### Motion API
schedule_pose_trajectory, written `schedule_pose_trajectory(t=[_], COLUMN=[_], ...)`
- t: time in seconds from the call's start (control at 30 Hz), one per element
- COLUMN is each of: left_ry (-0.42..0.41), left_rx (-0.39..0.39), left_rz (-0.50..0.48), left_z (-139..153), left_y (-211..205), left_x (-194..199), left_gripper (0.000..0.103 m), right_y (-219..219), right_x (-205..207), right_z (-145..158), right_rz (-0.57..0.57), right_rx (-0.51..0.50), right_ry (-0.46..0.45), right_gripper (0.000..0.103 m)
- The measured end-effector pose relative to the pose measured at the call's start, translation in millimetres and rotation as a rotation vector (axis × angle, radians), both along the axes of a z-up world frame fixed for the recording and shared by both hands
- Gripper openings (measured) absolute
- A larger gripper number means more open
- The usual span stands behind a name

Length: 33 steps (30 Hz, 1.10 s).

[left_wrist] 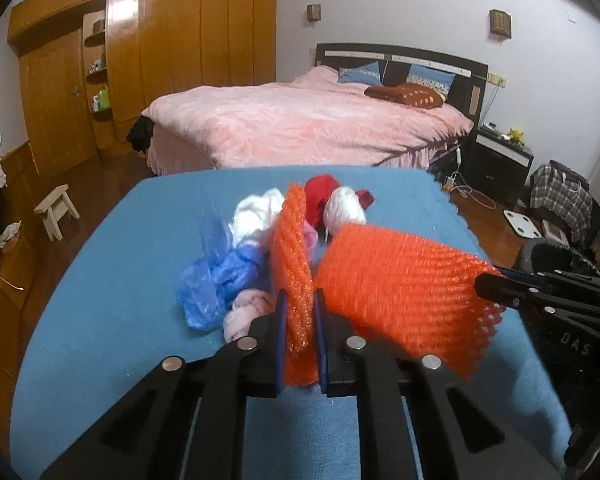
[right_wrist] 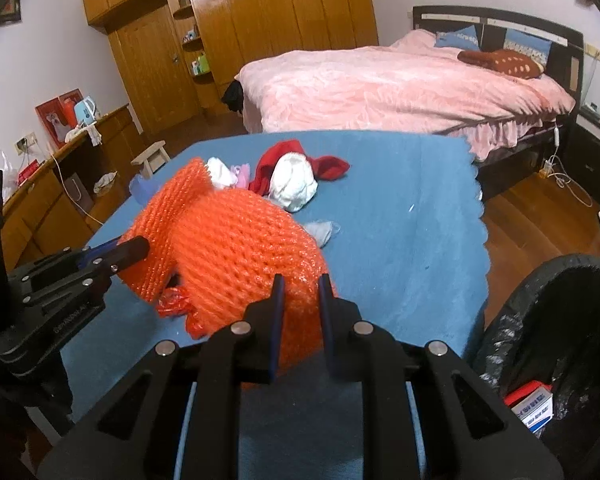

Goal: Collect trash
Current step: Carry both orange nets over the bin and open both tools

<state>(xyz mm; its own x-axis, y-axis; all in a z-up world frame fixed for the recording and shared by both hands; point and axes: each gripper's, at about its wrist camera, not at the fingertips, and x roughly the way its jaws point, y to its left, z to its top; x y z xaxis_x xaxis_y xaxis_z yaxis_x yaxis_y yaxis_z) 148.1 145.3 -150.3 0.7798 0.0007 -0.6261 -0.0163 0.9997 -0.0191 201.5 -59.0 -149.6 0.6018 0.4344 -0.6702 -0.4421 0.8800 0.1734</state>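
Blue table: gripper marked "DAS".

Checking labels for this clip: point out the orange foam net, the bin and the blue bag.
orange foam net (right_wrist: 244, 248), right wrist view, middle of its mesh.
bin (right_wrist: 512, 316), right wrist view, black liner at its near rim.
blue bag (left_wrist: 216, 276), left wrist view, crumpled middle.

Each camera sits just behind its own tongs, low over the blue-covered desk, facing the bed. The right view (angled leftward) also takes in a bin. Both share the orange foam net at close range.
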Motion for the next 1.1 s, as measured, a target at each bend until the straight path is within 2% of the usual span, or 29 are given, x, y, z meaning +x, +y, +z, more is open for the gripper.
schedule_pose_trajectory(t=[0.53, 0.77, 1.1], left_ry=[-0.07, -0.086, -0.108], left_rx=[-0.011, -0.021, -0.046], left_rz=[-0.026, -0.066, -0.159], left_z=[36, 44, 58], left_y=[-19, -34, -72], left_x=[-9, -13, -16], left_gripper=[0.012, 0.012, 0.012], right_y=[-37, -57, -108], right_x=[-9, -20, -37], right_z=[36, 45, 60], right_rz=[-0.077, -0.127, -0.233], right_rx=[0.03, 0.026, 0.031], right_ry=[-0.072, -0.093, -0.125], right_gripper=[0.016, 0.016, 0.016])
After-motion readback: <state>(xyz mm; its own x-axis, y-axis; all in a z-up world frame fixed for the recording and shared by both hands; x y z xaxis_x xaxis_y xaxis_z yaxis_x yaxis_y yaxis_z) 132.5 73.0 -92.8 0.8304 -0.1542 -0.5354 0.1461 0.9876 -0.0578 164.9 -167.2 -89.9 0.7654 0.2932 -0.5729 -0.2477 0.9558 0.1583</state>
